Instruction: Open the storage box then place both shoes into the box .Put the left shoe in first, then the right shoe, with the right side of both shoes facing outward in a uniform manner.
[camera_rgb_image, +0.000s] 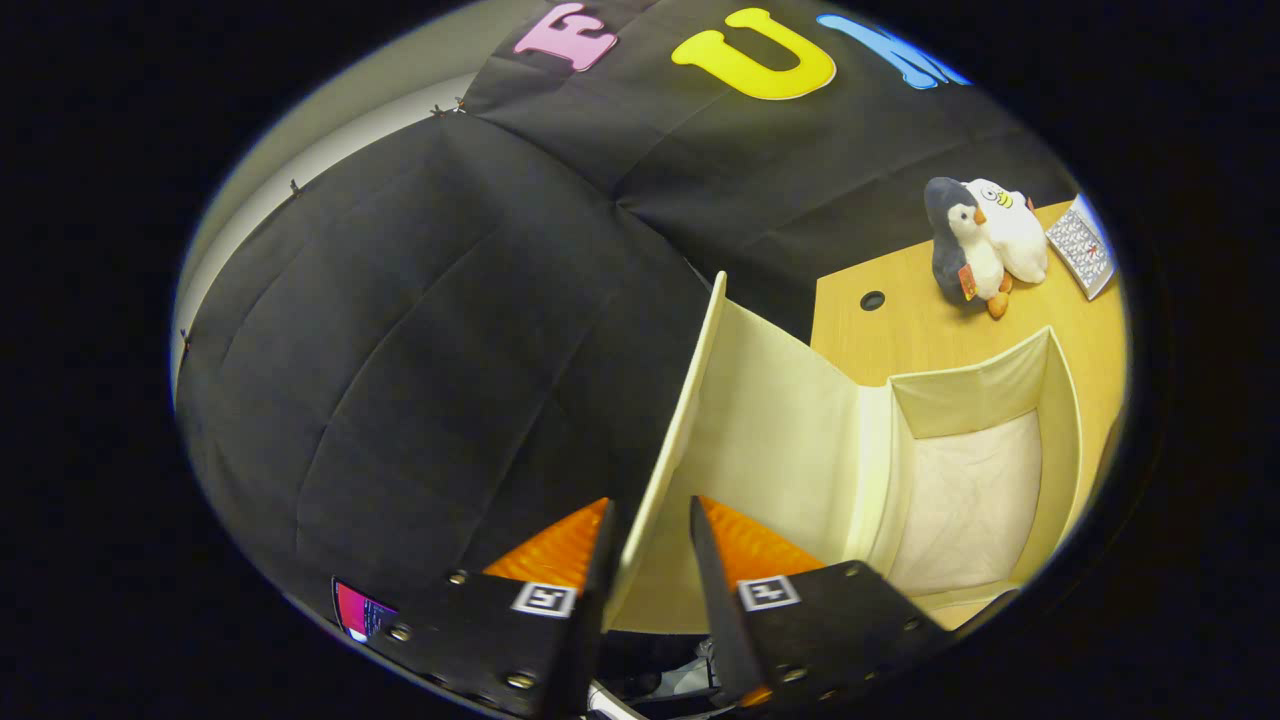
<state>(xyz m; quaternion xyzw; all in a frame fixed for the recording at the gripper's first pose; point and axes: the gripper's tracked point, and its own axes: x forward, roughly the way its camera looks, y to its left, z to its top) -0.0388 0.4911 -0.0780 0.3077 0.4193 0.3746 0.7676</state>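
1. Gripper view: our tongs (648, 515) straddle the storage box lid's (770, 420) thin edge, a gap on each side, so not yet pinching.
2. We should close, then swing it fully back.
3. Right of the tongs, the storage box (1062, 400) sits open on the desk (900, 330), empty; toy penguins (980, 240) beyond.

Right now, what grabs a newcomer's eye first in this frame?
The raised cream fabric lid of the open storage box stands on edge between the gripper fingers, though whether they press it is unclear. Beyond the box, two plush penguins sit on the light wooden table, next to a small patterned card.
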